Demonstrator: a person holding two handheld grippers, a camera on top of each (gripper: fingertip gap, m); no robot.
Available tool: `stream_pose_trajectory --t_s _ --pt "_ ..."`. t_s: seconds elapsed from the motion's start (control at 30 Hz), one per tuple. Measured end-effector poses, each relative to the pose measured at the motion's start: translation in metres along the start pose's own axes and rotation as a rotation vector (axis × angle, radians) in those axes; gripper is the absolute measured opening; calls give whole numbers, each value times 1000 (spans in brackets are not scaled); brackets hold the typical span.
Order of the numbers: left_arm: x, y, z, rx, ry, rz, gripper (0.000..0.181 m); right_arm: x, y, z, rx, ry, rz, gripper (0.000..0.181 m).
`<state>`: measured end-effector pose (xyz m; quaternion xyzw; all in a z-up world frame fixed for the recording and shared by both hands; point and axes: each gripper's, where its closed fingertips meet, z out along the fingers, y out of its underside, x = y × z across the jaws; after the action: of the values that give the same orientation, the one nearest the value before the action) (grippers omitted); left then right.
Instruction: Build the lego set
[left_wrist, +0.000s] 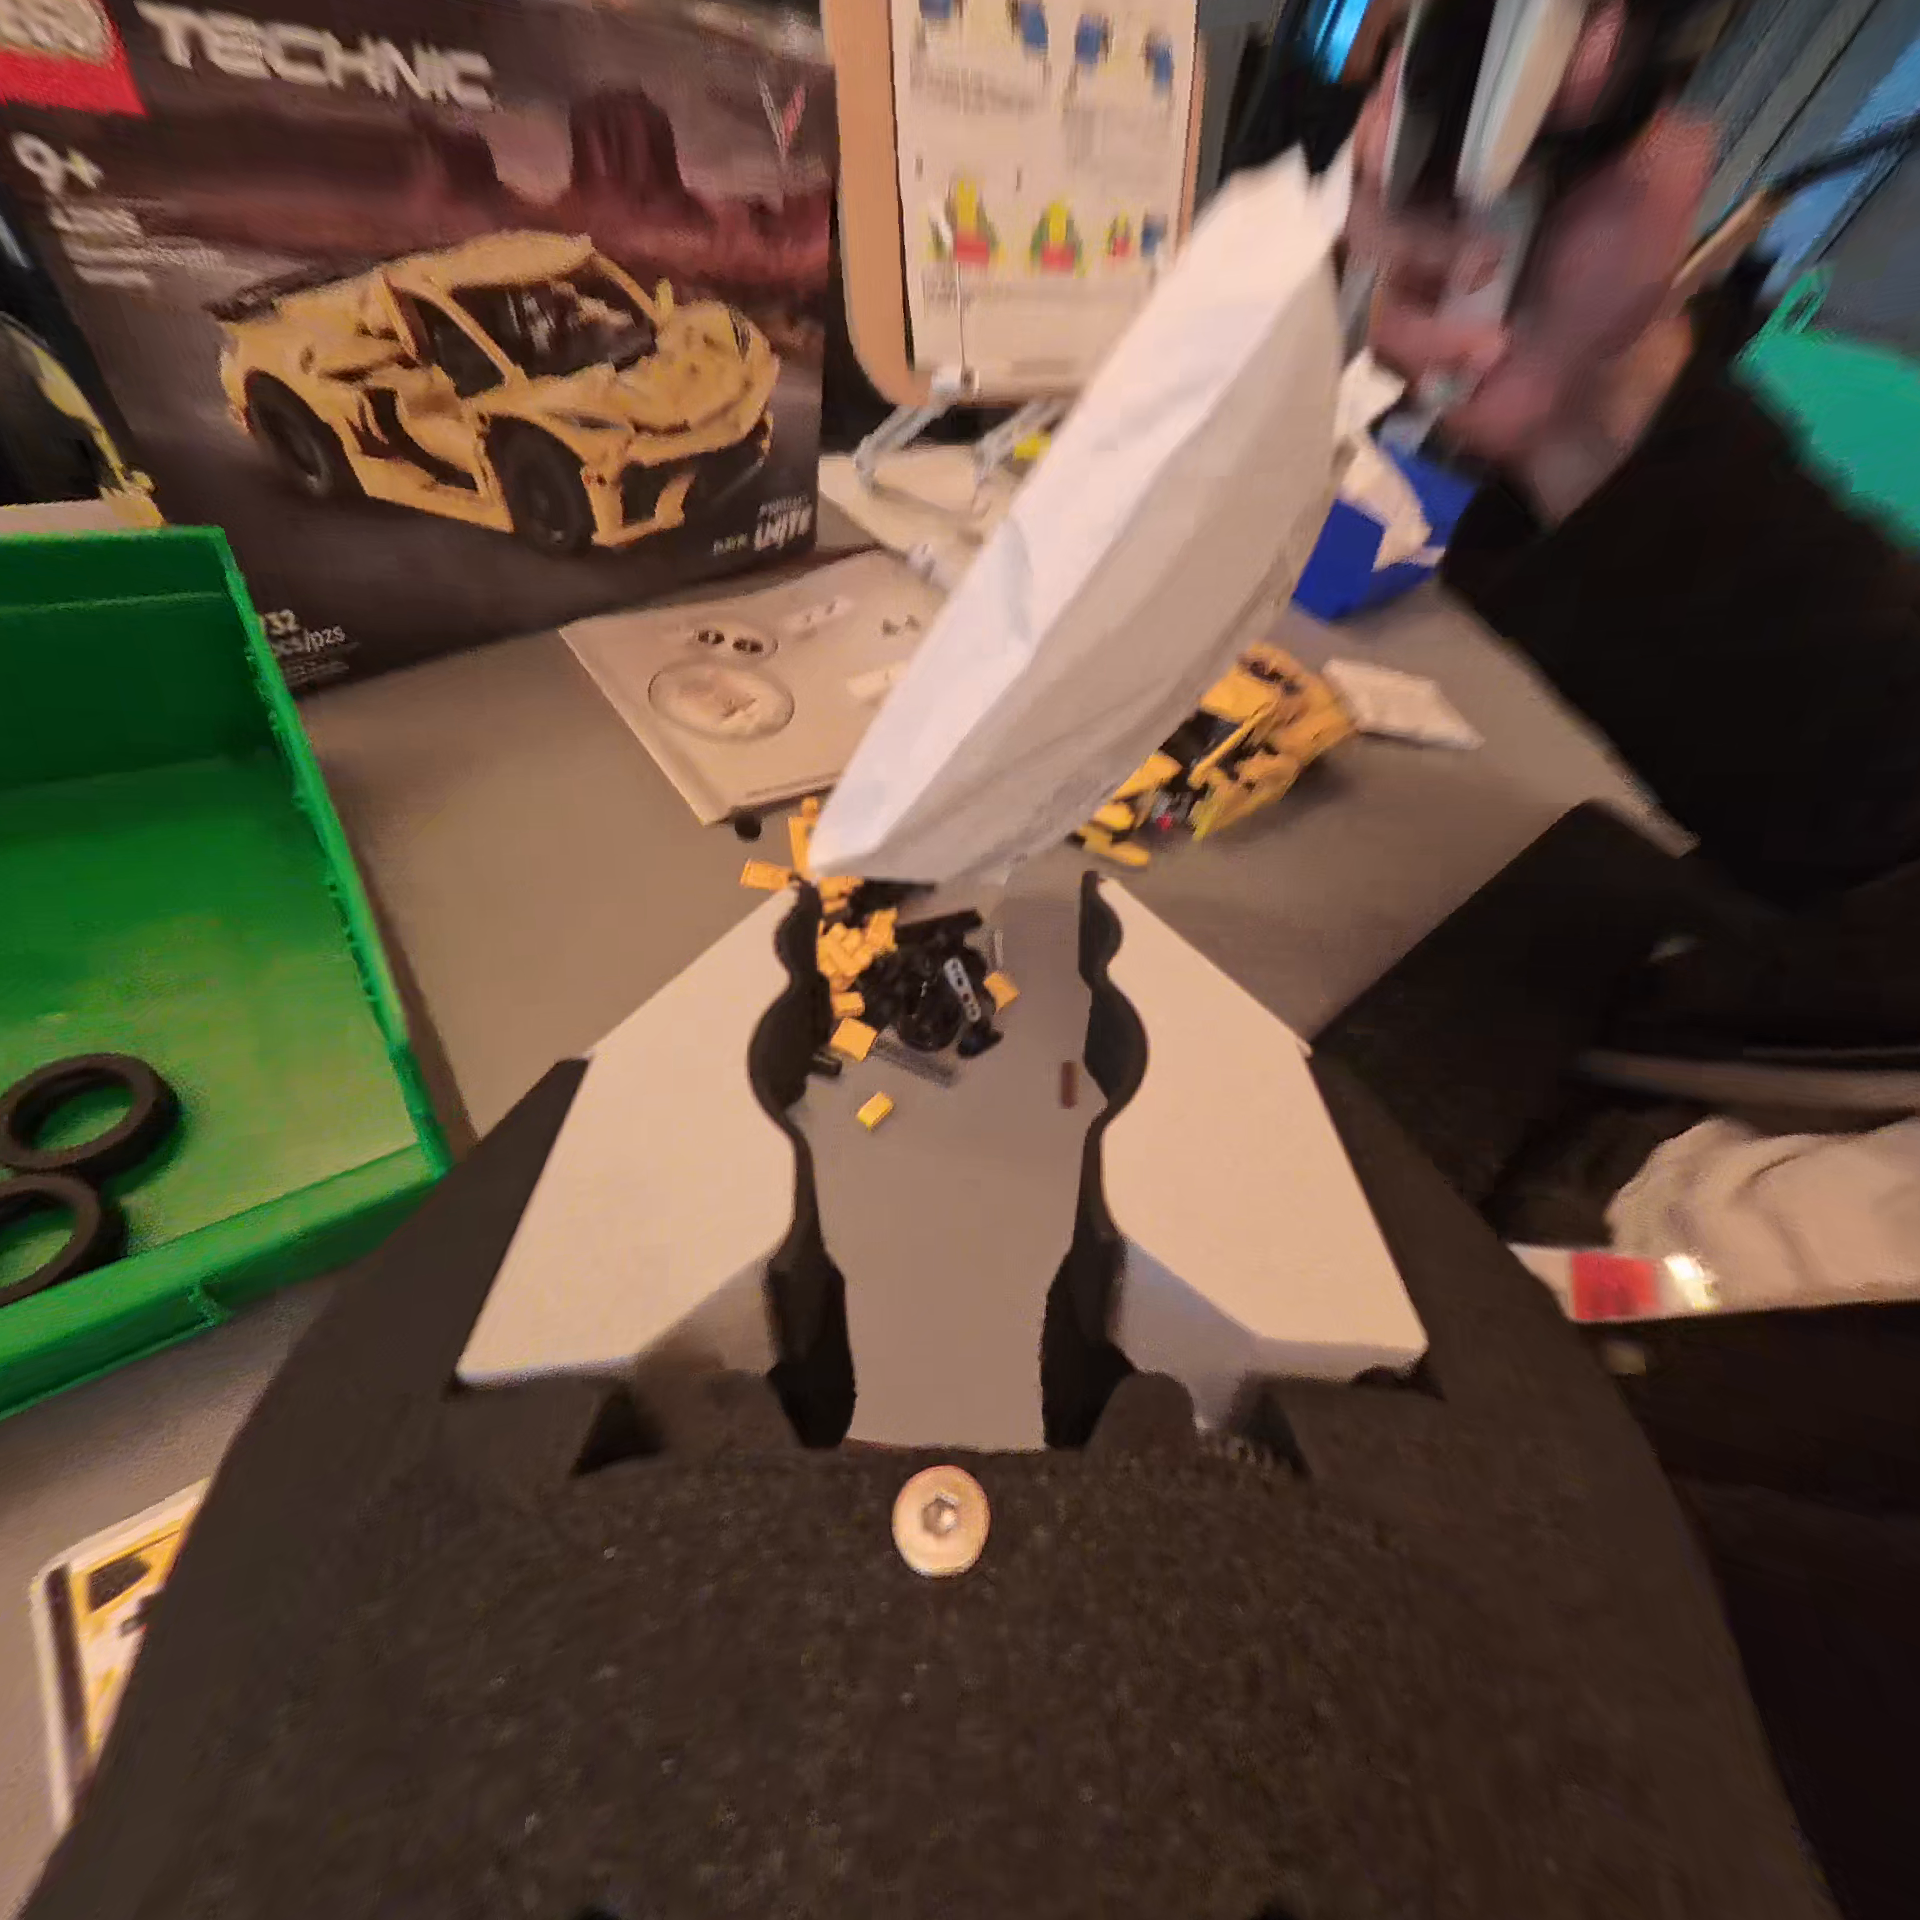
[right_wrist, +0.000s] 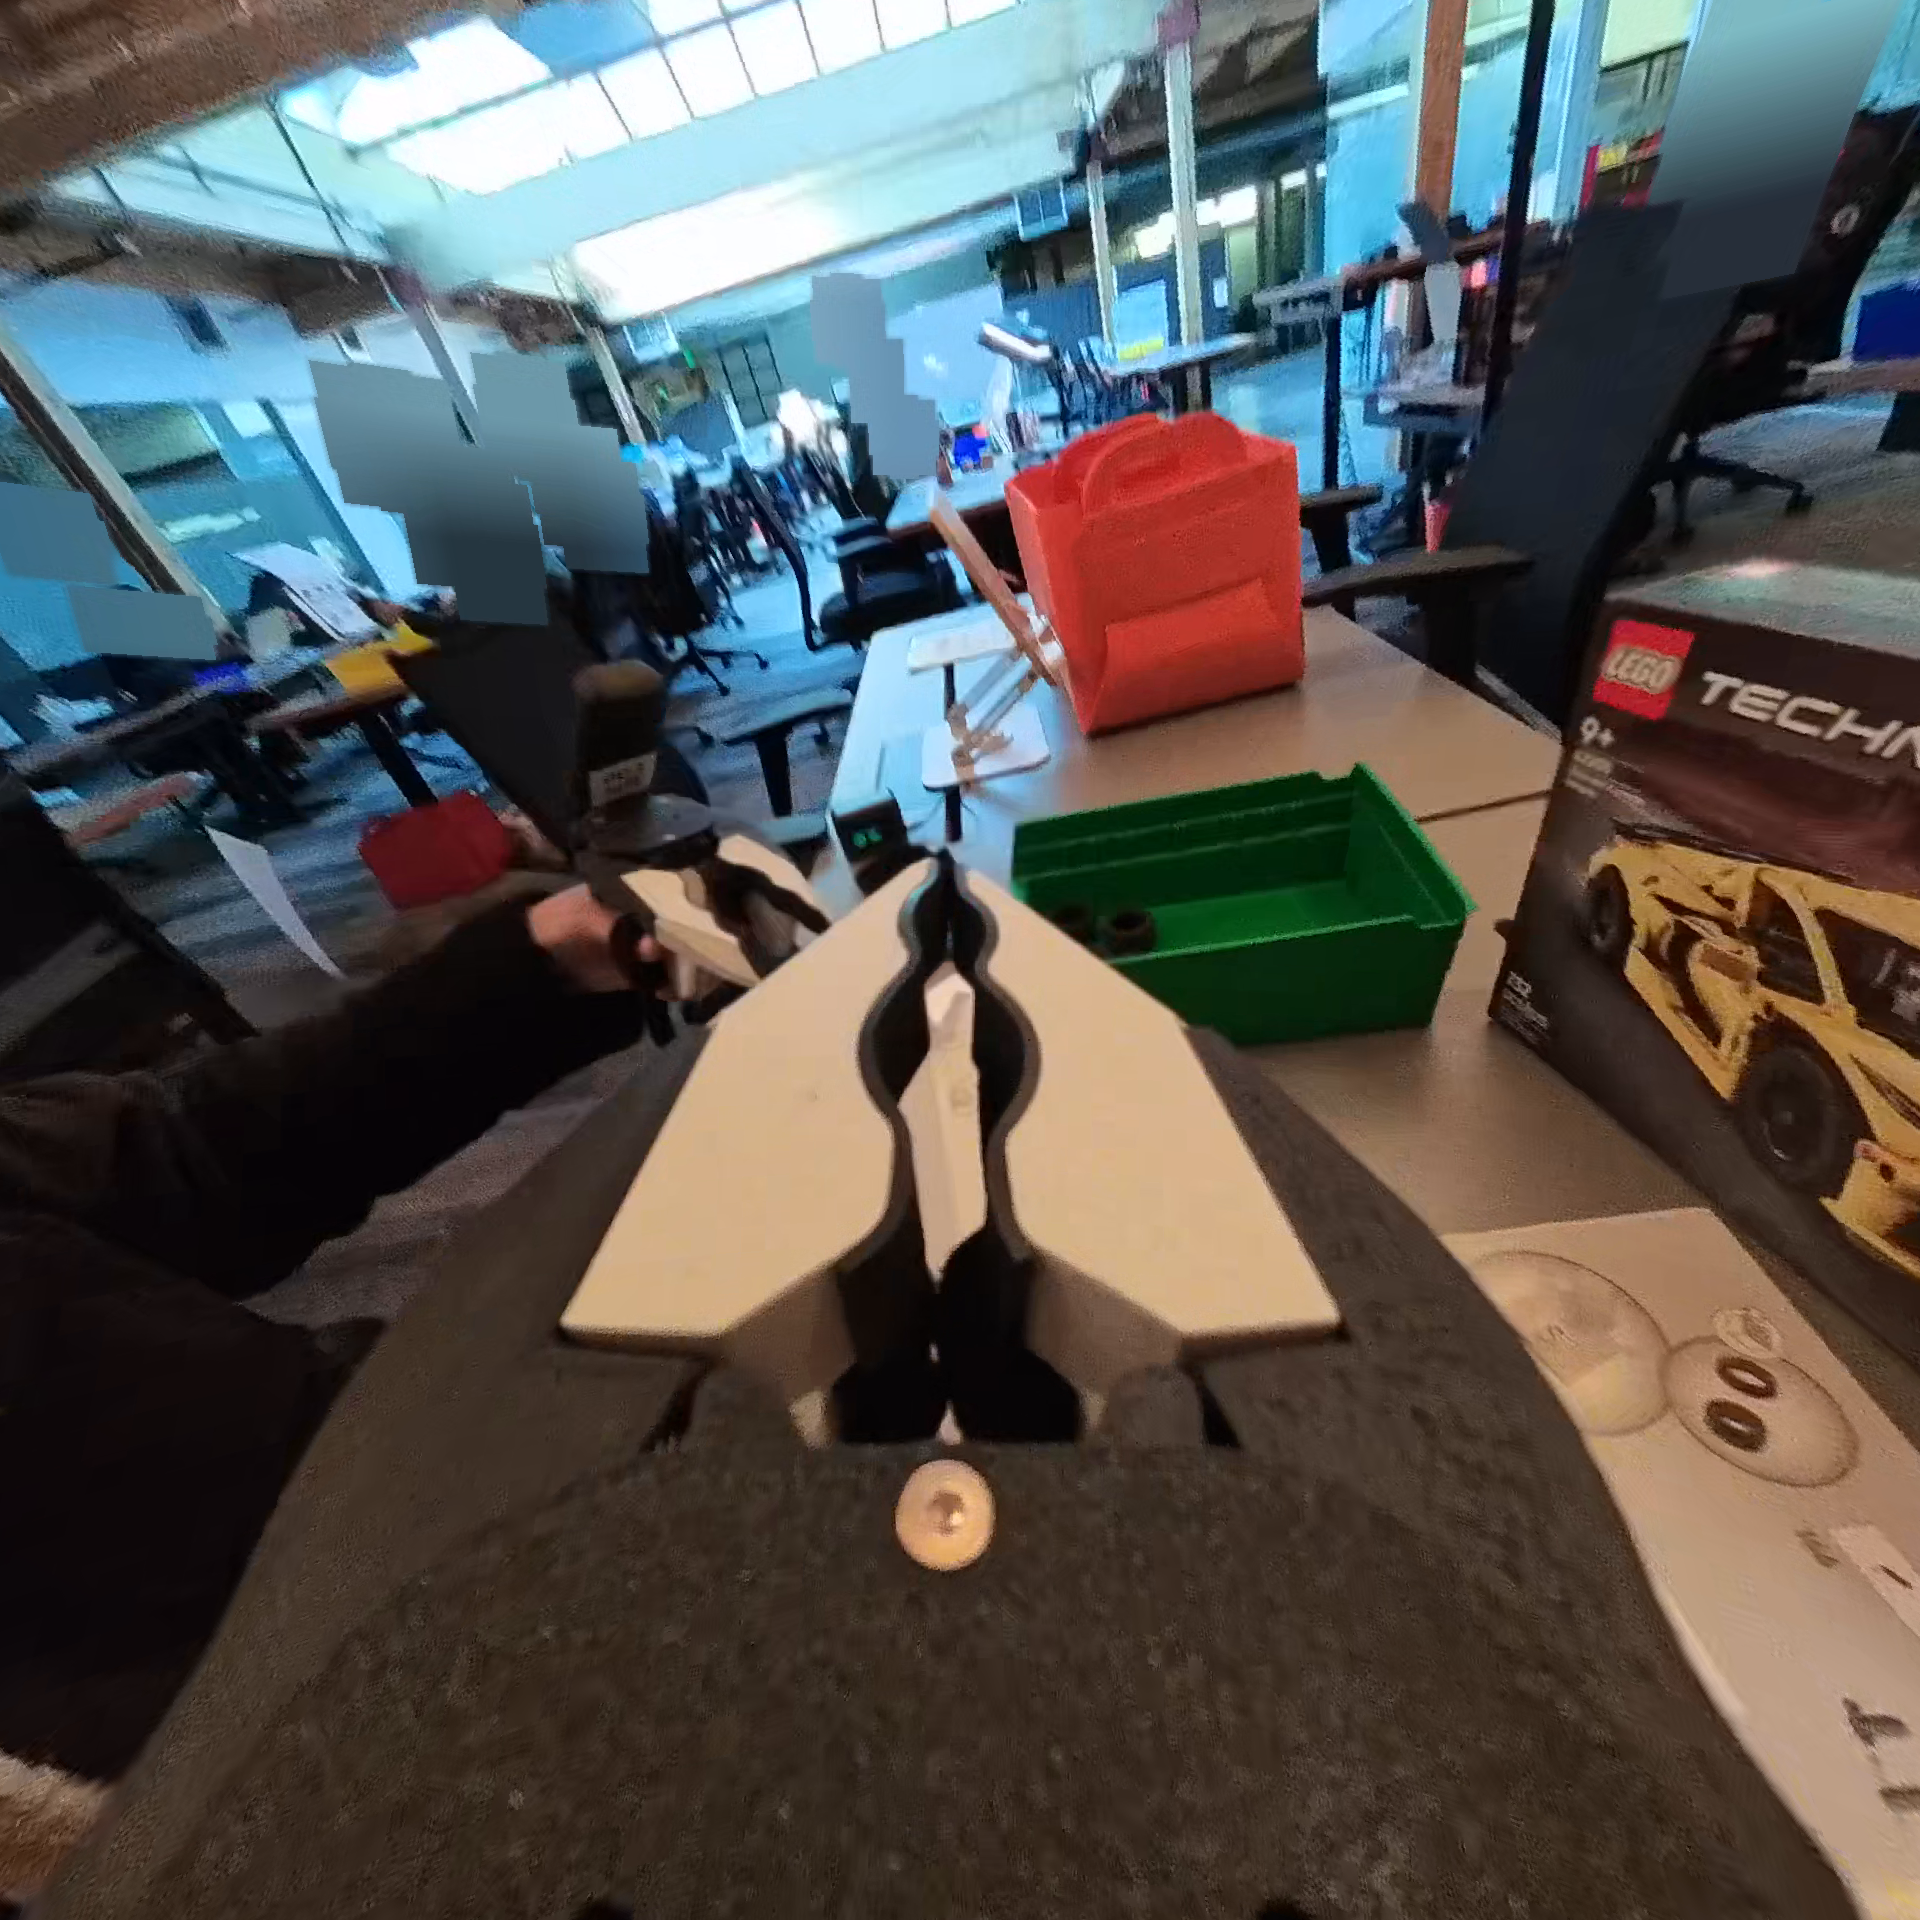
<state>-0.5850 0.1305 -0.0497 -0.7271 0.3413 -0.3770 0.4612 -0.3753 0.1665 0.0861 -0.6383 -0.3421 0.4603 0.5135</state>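
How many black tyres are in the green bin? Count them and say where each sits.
2 black tyres, both in the green bin: one in its near left corner, the other beside it, cut off by the frame edge. More could lie out of frame.

- The left claw had smooth matt white plastic fingers lined with black rubbery pads, seated in coarse, grainy black foam with one shiny metal screw.
- The white bag, at 12 o'clock from that claw, looked like thin, creased matt paper.
- The loose pieces under it were glossy yellow and black plastic.
- The green bin, at 9 o'clock, was matt plastic with faint ribbing; its tyres looked like dull black rubber.
- The tabletop was smooth matt grey.
- The set box was printed cardboard with a slight sheen.
- The red bag looked like matt plastic.
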Motion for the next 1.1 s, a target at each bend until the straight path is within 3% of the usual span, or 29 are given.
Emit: stream_pose_trajectory --t_s 0.17,0.3,0.4,0.47,0.57,0.63,0.77,0.9,1.0,1.1 --pt "24 28 53 -58 -36 169 51 -4 12 20 -212 129 -196 0" --pt "26 27 65 -54 -86 240 52 1 34 -11 -275 136 -175 0" --pt "24 22 58 -17 -106 274 49 -5 83 -34 -321 78 -134 3" --pt "25 24 54 -10 -78 297 21 -8 135 -44 -420 59 -64 9" --pt "23 24 52 8 -65 266 11 -22 199 -53 -475 0 -17 20" --pt "23 24 54 8 -56 246 5 -26 222 -50 -433 18 -54 30" --pt "23 16 61 6 -40 207 6 -35 251 -19 -382 84 -329 47" --pt "25 9 67 -10 -50 221 7 -31 237 6 -248 232 -601 40" --pt "24 5 68 -14 -66 226 7 -27 215 10 -199 284 -761 4" --pt "16 1 67 -5 -92 206 11 -26 185 17 -182 336 -817 0"
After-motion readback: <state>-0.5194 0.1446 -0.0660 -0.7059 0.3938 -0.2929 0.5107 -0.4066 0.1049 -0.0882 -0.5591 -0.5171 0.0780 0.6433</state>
